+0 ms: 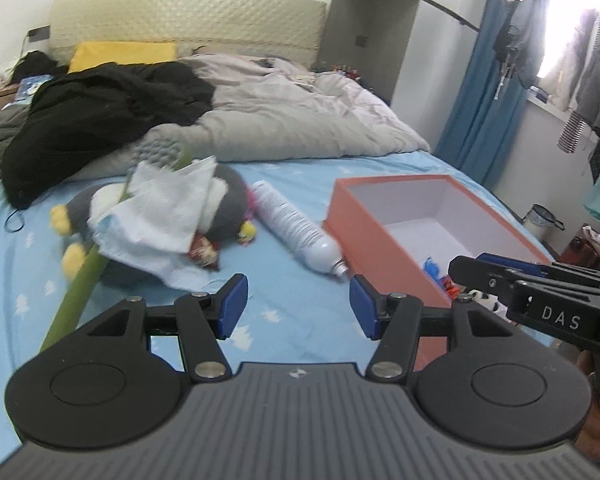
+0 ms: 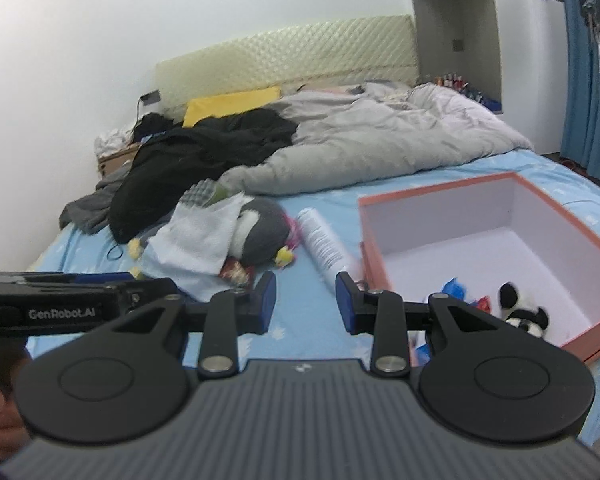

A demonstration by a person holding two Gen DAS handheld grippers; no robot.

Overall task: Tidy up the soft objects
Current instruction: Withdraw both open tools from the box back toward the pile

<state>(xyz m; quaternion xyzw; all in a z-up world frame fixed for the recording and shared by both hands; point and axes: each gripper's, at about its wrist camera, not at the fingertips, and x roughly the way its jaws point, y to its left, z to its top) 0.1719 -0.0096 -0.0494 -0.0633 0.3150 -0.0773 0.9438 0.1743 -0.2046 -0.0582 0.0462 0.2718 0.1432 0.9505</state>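
Observation:
A grey penguin plush [image 1: 228,196] lies on the blue bed sheet, half under a white towel [image 1: 168,208], with a green stick [image 1: 80,284] slanting beside it. A white spray can [image 1: 292,224] rests between the plush and an open orange box [image 1: 364,232]. In the right wrist view the box [image 2: 440,190] holds a panda plush [image 2: 528,316] and some small colourful items. My left gripper [image 1: 298,304] hovers open over bare sheet, short of the can. My right gripper [image 2: 306,300] is open too, with nothing between its pads, near the box's front left corner.
A crumpled grey duvet [image 1: 300,120] and black clothing [image 1: 112,100] fill the far half of the bed, with a yellow pillow [image 1: 120,54] by the headboard. A red snack packet [image 1: 206,254] lies under the towel's edge. Blue curtain [image 1: 484,80] and hanging clothes stand right of the bed.

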